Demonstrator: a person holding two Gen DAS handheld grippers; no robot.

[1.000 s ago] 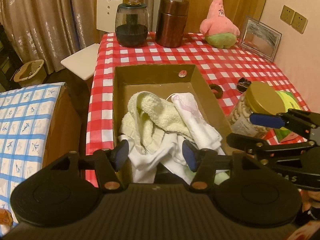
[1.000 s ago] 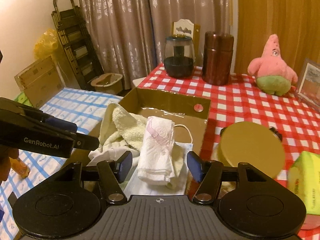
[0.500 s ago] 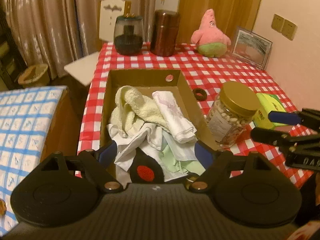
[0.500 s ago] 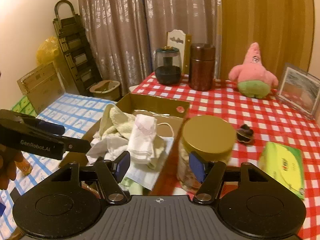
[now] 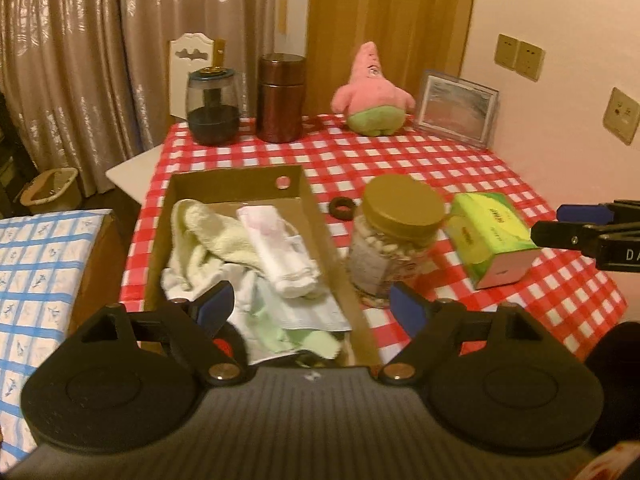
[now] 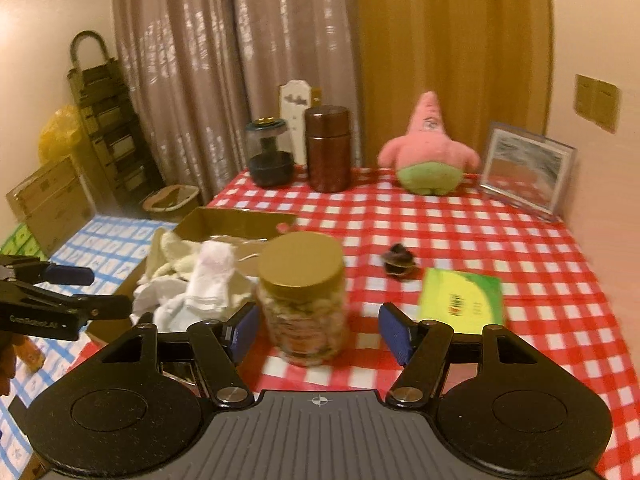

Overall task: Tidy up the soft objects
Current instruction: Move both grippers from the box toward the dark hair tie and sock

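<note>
A cardboard box (image 5: 236,176) on the red checked table holds a pale yellow towel (image 5: 208,232), a folded white cloth (image 5: 280,252) and other cloths. My left gripper (image 5: 310,308) hangs open over the box's near end with nothing between its fingers. My right gripper (image 6: 320,328) is open and empty, standing short of the gold-lidded jar (image 6: 300,292). A pink starfish plush (image 6: 428,152) sits at the table's far side. A green tissue pack (image 6: 460,296) lies right of the jar, and a dark hair tie (image 6: 398,262) lies behind it.
A dark glass canister (image 5: 214,116), a brown canister (image 5: 280,100) and a photo frame (image 5: 456,108) line the far edge. A white chair (image 5: 192,64) stands behind the table. A blue checked surface (image 5: 36,264) lies to the left.
Both grippers drew back and rose away from the box. The left jaws spread wider. The right gripper swung right, from facing the cloths to facing the jar.
</note>
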